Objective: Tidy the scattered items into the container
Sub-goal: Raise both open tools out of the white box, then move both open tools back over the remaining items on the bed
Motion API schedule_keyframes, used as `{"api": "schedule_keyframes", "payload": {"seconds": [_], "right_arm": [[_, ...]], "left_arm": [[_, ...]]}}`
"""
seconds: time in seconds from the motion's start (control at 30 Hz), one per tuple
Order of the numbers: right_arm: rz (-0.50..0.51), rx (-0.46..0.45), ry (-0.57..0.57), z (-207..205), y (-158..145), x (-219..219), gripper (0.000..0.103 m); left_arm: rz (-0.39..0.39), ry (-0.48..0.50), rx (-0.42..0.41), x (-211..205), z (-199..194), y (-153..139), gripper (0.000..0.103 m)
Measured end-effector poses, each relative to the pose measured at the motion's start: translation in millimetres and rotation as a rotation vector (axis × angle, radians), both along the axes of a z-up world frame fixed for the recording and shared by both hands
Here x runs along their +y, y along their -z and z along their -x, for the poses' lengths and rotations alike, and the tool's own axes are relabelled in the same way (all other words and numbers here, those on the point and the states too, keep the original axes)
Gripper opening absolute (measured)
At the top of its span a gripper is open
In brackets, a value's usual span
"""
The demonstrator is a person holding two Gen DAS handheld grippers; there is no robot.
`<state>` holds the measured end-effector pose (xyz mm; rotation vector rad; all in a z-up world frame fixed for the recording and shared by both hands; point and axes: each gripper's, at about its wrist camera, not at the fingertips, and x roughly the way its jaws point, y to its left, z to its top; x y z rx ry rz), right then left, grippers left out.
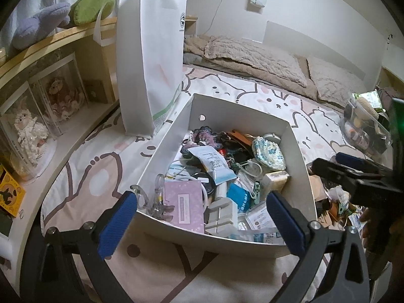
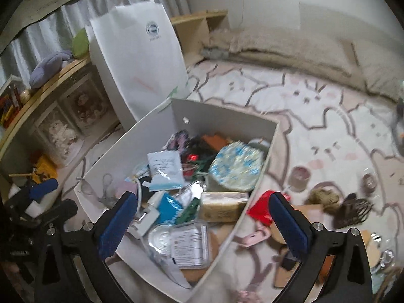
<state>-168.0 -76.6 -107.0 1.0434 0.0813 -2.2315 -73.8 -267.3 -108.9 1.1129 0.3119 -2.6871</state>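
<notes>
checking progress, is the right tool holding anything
No, the right tool is open, with nothing between its blue pads above the white box.

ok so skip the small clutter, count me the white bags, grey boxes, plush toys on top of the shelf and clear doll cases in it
white bag: 1
grey box: 1
plush toys on top of the shelf: 2
clear doll cases: 2
total: 6

Right gripper with jaws spread wide and empty above a white box crammed with small items, white paper bag standing behind it, red packet and hair claw scattered on the bed
</notes>
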Motion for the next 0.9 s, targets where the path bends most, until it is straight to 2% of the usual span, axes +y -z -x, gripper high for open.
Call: {"api": "schedule_keyframes", "payload": {"seconds": [0.27,0.9], "right_arm": [[0.033,0.081,0.052,-16.2,-16.9,27.8,0.103],[0.027,0.165,0.085,-50.4,-40.7,71.7,0.103]], "left_arm": [[0.016,0.008,0.012,13.3,-5.4,-8.7,0.103],[0.037,0.025,0.061,45.8,-23.4,-31.9,0.103]]}}
